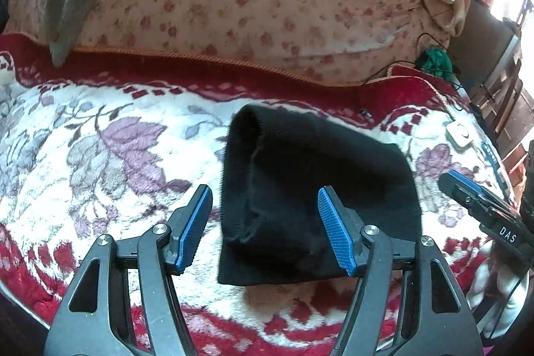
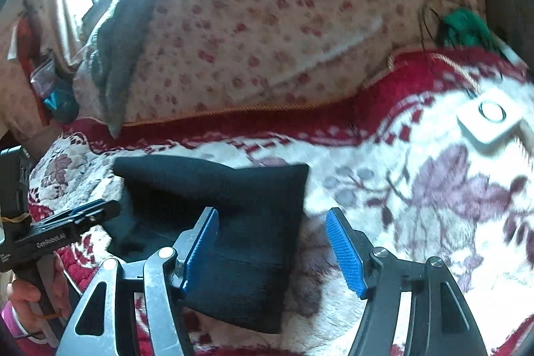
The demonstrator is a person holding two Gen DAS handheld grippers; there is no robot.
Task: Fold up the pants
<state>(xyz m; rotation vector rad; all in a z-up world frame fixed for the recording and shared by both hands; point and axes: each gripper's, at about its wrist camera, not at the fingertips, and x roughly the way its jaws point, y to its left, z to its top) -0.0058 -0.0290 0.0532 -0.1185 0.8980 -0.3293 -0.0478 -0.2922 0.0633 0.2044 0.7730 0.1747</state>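
White letters "DAS" stand on the black body of the right gripper [image 1: 467, 189], and "GenRobot.AI" stands on the black body of the left gripper [image 2: 96, 209].

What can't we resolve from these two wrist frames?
- Folded black pants: underside layers hidden by the top fold; near edge covered by the left gripper in the left wrist view.
- Right gripper in the left wrist view: cut off by the right edge, jaw state unreadable there.
- White square device: blurred by motion in the right wrist view, small in the left.
- Green item: too blurred to identify.
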